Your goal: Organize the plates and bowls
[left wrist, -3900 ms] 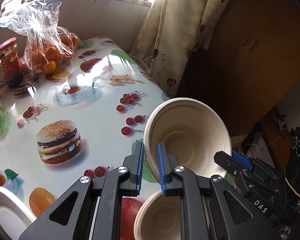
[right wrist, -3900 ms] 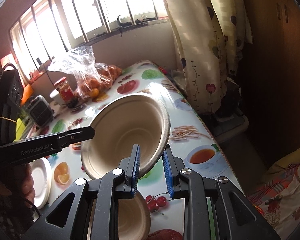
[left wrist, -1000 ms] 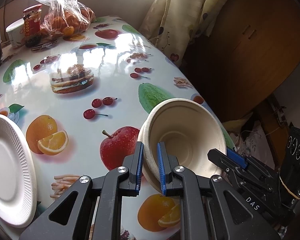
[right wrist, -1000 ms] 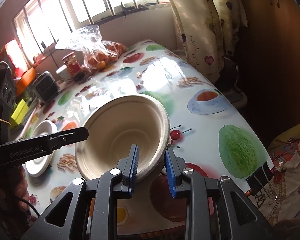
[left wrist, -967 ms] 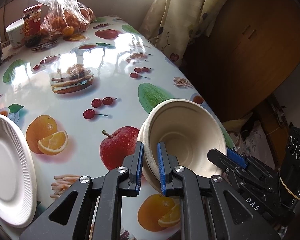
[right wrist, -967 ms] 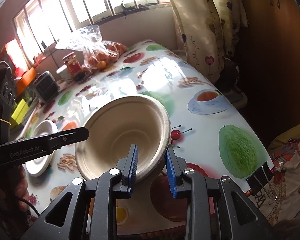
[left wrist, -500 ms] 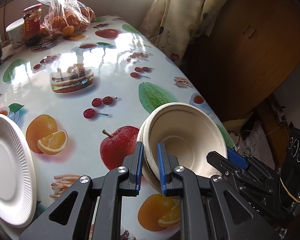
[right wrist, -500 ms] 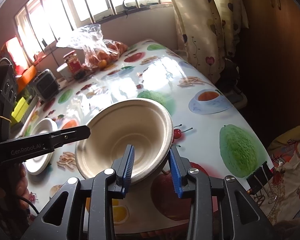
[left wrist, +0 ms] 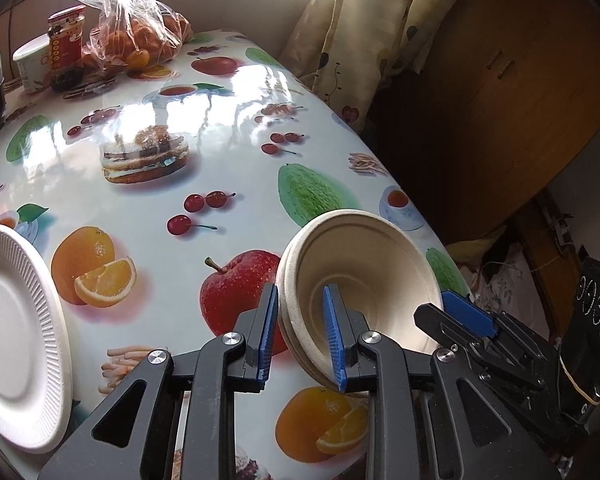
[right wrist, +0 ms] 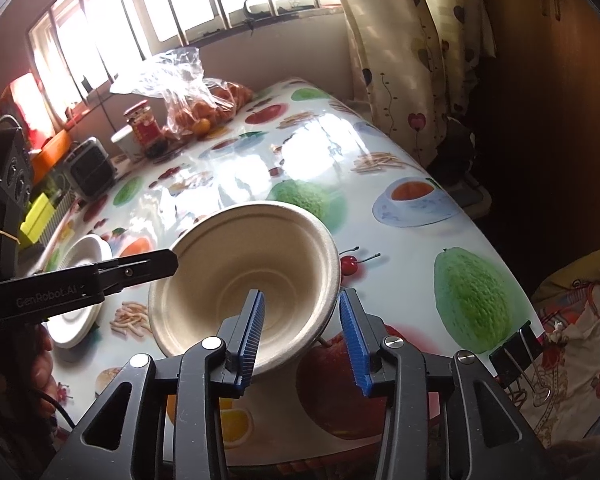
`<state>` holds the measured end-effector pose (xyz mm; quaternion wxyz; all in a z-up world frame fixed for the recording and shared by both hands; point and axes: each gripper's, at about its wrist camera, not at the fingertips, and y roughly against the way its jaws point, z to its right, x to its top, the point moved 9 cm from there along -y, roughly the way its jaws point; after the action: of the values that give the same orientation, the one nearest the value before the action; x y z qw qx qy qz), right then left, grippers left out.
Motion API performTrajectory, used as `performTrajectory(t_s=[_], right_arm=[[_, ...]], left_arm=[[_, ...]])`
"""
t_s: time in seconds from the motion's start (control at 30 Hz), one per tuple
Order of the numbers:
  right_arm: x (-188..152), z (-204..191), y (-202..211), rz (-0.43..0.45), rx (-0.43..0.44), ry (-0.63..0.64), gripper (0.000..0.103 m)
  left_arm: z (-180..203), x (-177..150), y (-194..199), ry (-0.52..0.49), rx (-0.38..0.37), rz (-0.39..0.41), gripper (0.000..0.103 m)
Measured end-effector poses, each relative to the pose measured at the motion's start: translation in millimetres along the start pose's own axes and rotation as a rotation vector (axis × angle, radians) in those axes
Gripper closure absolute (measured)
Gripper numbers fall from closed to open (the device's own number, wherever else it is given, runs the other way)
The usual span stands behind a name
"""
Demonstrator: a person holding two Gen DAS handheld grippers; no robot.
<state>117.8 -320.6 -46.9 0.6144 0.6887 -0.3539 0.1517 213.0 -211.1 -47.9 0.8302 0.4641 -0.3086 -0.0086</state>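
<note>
My left gripper point(left wrist: 302, 332): jaws parted around the near rim of the nested bowls point(left wrist: 364, 276), one pad outside and one inside the wall, with a gap showing, so I judge the grip slack or released. My right gripper point(right wrist: 304, 322): jaws wide apart, straddling the bowls' rim on the opposite side, holding nothing. Nested bowls: two pulp bowls, one seated in the other, tilted with the mouth toward me, over the printed apple on the tablecloth point(left wrist: 148, 168) near its front edge; whether they rest on it I cannot tell. Both grippers flank the bowls, the left nearer their wall. White paper plate point(left wrist: 16, 332): flat on the tablecloth, well left of the bowls, on my left gripper's side. Bag of oranges point(left wrist: 136, 36) and red-lidded jar point(left wrist: 66, 48): beyond the bowls, toward the window.
</note>
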Motion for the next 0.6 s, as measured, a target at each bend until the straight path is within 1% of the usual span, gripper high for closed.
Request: performTrajectory(t_s=[0.2,0.3,0.6], right_arm=[[1.0,8.4,-0.5,0.006,0.012,-0.029,0.064],[1.6,15.4,-2.1,0.005,0.018,-0.048,0.064],[3.2,16.7,-12.4,-0.015,0.07,-0.065,0.064]], left_arm=[[-0.9,-2.7,-2.6,0.009,-0.014,-0.003,0.078],[-4.4,-4.0,-4.0,0.02,-0.01,-0.004,0.078],[-7.4,-4.2,-6.2,0.047,-0.005,-0.002,0.078]])
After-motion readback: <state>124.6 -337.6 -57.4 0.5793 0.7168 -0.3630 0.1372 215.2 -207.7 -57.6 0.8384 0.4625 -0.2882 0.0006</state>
